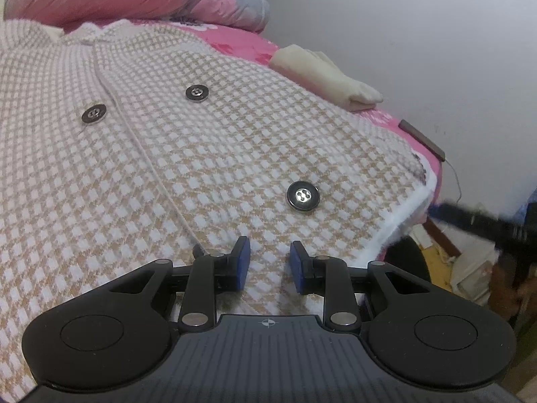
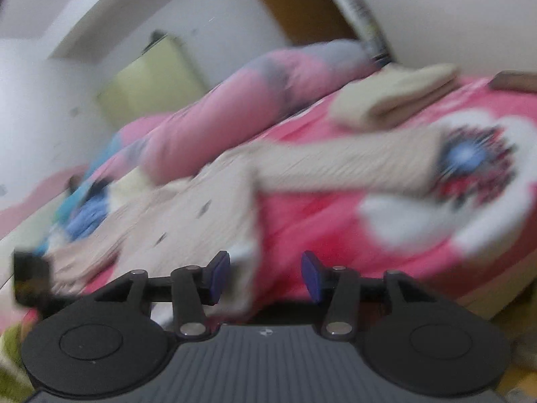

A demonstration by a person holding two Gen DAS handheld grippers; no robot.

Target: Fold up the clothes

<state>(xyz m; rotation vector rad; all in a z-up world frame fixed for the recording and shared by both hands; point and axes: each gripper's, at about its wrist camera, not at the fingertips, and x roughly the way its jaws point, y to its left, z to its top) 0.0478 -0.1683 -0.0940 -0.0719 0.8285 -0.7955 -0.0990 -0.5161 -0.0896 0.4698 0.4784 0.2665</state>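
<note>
Left wrist view showed the checked cardigan [image 1: 208,154] spread flat across the pink bed sheet [image 1: 248,42], filling most of the frame. It looked a thick, soft knit, fairly heavy for a garment, likely to sag and drape rather than hold a crease, and not slippery. Three dark buttons [image 1: 303,196] were countable on it, two near the placket at left and one nearer the hem. The left gripper [image 1: 270,263] hovered low over the hem with its blue pads narrowly parted, fabric showing in the gap; whether any was pinched I could not tell. One folded cream garment [image 1: 322,74] lay beyond, near the wall. The white hem edge [image 1: 396,228] at right seemed the best place to take hold, since it was firmer than the open knit.

Right wrist view was heavily blurred. The right gripper [image 2: 266,277] stood with its jaws spread, a corner of the cardigan's hem between them but not visibly pressed. One sleeve [image 2: 352,164] stretched out rightward over the sheet.
</note>
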